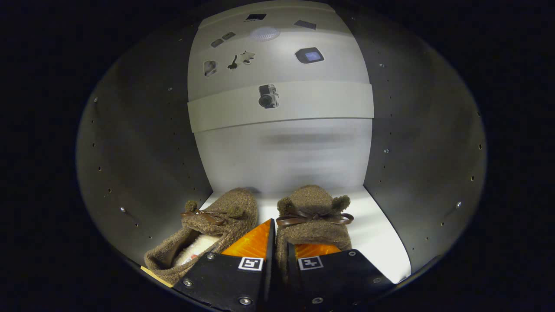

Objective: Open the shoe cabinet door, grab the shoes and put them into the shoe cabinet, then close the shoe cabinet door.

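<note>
Two brown woolly shoes with brown bows lie side by side on the white floor point(377, 234) inside the shoe cabinet, toes toward its pale back panel point(286, 160). The left shoe point(217, 221) shows its pale lining; the right shoe point(314, 216) is just ahead of the right finger. My gripper point(277, 242) is shut, with the right shoe's inner side wall pinched in the narrow gap between its fingers. The left shoe lies against the left finger point(253, 245), which hides the shoe's inner edge.
Grey side walls point(143, 164) point(425, 164) with rows of small holes close in on both sides. A pale horizontal band point(321, 106) crosses above the back panel, and small pictures are stuck on the surface over it.
</note>
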`<state>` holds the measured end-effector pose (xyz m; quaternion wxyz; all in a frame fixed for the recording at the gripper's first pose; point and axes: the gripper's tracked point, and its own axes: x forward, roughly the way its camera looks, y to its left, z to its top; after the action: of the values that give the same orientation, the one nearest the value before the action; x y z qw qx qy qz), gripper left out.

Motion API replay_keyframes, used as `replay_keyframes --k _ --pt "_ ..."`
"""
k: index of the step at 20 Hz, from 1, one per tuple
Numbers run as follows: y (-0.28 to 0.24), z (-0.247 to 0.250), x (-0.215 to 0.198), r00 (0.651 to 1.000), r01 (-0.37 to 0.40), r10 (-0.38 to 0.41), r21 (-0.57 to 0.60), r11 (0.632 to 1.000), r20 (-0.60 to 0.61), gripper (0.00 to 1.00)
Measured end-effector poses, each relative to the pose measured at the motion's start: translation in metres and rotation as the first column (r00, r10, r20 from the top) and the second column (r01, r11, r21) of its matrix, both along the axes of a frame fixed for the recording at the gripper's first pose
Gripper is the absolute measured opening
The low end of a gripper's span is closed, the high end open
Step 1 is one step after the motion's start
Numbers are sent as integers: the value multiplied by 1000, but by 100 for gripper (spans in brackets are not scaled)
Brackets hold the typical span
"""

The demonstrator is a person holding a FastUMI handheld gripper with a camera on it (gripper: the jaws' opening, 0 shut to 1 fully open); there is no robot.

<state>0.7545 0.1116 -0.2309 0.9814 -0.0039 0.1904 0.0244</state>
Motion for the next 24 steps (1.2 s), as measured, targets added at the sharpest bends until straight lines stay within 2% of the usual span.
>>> replay_keyframes --k 1,4,6,8,17,20,24 --pt "2 1 -1 1000 -4 4 1 1000 -5 17" --pt "10 0 -10 999 -31 30 -15 999 -28 41" --pt "17 1 -16 998 -53 51 -40 998 -38 54" --pt "15 5 -20 999 -33 31 -61 998 -31 64" --pt "16 33 -63 1000 22 -21 -46 999 9 79" --pt "25 50 -90 999 29 -28 -33 999 37 84" --pt "36 66 -134 997 57 -57 0 998 53 86"
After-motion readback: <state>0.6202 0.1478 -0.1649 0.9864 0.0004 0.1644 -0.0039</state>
